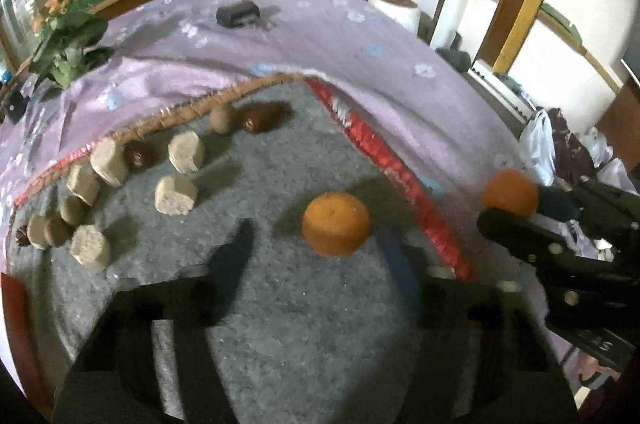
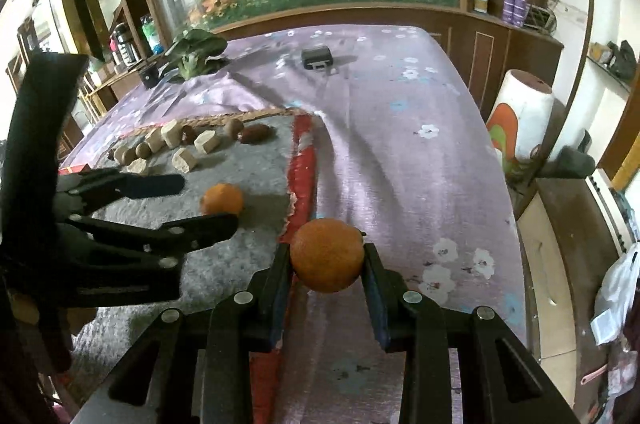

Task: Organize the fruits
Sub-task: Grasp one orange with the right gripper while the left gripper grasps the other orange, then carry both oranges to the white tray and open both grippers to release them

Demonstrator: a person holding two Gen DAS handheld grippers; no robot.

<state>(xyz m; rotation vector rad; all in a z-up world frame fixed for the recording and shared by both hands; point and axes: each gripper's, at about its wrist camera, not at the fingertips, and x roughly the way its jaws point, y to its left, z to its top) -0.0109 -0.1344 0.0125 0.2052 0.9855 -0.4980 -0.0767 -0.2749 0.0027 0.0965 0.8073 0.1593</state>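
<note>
Grey felt mat (image 1: 312, 324) lies on a purple flowered cloth (image 1: 320, 24); a woven braid and a red fringe border it. Notes run left to right.

Far left of the mat: pale cut chunks (image 1: 176, 195), small brown round fruits (image 1: 222, 119) and dark red dates (image 1: 264, 117), loosely clustered near the braided edge. Nothing held there.

Centre: the left gripper (image 1: 316, 248) hangs over the mat, jaws parted, with one orange (image 1: 335, 224) sitting on the felt just ahead of the fingertips. The pads do not press on it; whether they straddle it I cannot tell.

Right: the right gripper (image 2: 326, 264) is clamped on a second orange (image 2: 327, 255), pads on opposite flanks, fruit held just past the red fringe over the purple cloth.

Handling, as a judgement: an orange is light, firm but yielding, with dimpled skin giving fair friction. Being round, it will roll if nudged off-centre. Take it across the widest part, both pads level; squeeze moderately, or the peel will bruise.

Edges and room: the middle of the mat is bare, good for setting fruit down. The red fringe is raised and rumpled, a snag for a low pass. The two tools are near each other, so crossing paths needs care. The table edge falls away at the far right.
</note>
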